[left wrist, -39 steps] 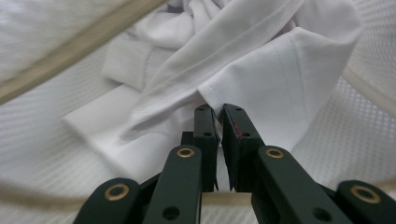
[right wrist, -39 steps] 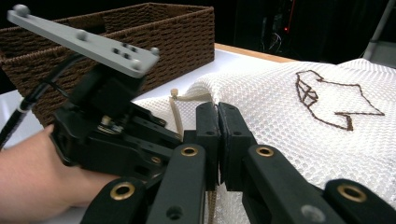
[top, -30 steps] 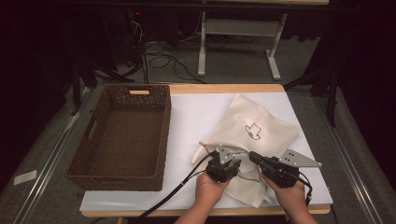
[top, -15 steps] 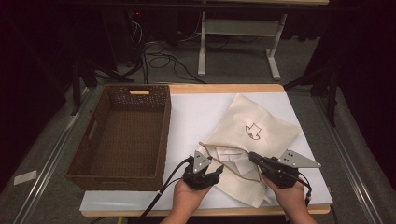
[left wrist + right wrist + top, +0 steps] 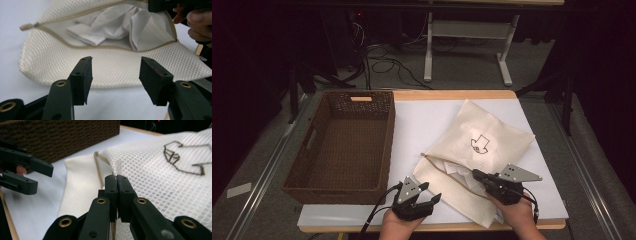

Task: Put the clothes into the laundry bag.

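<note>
The right gripper [image 5: 475, 174] has its jaws pressed together on the upper mesh layer of the laundry bag [image 5: 482, 145], just beside the zip edge, lifting that layer so the mouth gapes. The left gripper [image 5: 432, 192] hangs off the bag's near-left corner with nothing between its jaws; they have just been opening and now stand about half apart, aimed at the mouth. Inside the bag lie folded white cloths [image 5: 105, 27], some flat, some crumpled upright against the far side. The bag itself lies on the white sheet [image 5: 422, 120], to the right of the wicker basket [image 5: 347, 145], which stands empty.

The pinch looks thin: only a fold of mesh is caught, so a tug could slip it free and let the mouth fall shut. Going in, the left jaws could snag the lower mesh or the zip instead of a cloth, and then drag the whole bag toward the basket.
</note>
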A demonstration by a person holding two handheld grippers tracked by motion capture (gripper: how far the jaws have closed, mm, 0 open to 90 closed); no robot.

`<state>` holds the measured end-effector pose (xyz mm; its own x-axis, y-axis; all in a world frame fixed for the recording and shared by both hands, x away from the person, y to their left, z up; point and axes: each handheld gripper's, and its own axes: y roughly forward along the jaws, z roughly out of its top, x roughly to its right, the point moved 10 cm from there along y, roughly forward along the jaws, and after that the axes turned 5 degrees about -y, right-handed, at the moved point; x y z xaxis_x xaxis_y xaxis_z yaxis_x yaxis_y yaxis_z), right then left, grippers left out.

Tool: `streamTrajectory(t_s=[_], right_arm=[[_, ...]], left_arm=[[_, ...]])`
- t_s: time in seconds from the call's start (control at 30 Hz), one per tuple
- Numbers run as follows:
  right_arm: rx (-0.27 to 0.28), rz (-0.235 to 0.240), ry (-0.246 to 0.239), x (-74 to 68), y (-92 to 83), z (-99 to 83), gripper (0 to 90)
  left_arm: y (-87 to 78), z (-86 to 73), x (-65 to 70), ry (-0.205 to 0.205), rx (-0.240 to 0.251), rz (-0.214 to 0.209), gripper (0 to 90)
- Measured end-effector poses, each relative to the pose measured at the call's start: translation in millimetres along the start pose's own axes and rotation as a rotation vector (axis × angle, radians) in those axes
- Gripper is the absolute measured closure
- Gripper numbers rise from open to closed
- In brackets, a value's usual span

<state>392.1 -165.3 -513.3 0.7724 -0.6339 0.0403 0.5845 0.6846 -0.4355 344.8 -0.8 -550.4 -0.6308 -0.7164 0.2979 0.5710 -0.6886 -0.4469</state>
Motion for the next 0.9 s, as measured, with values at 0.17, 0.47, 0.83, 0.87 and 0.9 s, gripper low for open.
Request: streamTrajectory(t_s=[0.17, 0.47, 0.83, 0.87, 0.9], right_arm=[[-0.067, 0.010, -0.021, -6.8, 10.0, -13.0, 88.9], [-0.254, 0.006, -0.042, -9.6, 29.8, -44.5, 88.9], [-0.351, -0.060, -0.045, 9.9, 24.8, -63.1, 89.1], [-0.350, -0.068, -0.037, 13.4, 22.4, -64.2, 89.1], [-0.352, -0.076, -0.022, 17.3, 19.4, -65.5, 89.1]], left_arm=[[1.4, 5.2, 2.2, -0.010, 0.010, -0.016, 43.4], [1.8, 5.0, -0.8, 0.024, 0.005, 0.015, 42.6], [-2.3, 5.4, -13.4, 0.012, 0.007, 0.068, 42.3], [-2.9, 5.4, -14.5, 0.015, 0.005, 0.073, 42.3], [-3.3, 5.6, -16.1, 0.021, 0.006, 0.082, 42.3]])
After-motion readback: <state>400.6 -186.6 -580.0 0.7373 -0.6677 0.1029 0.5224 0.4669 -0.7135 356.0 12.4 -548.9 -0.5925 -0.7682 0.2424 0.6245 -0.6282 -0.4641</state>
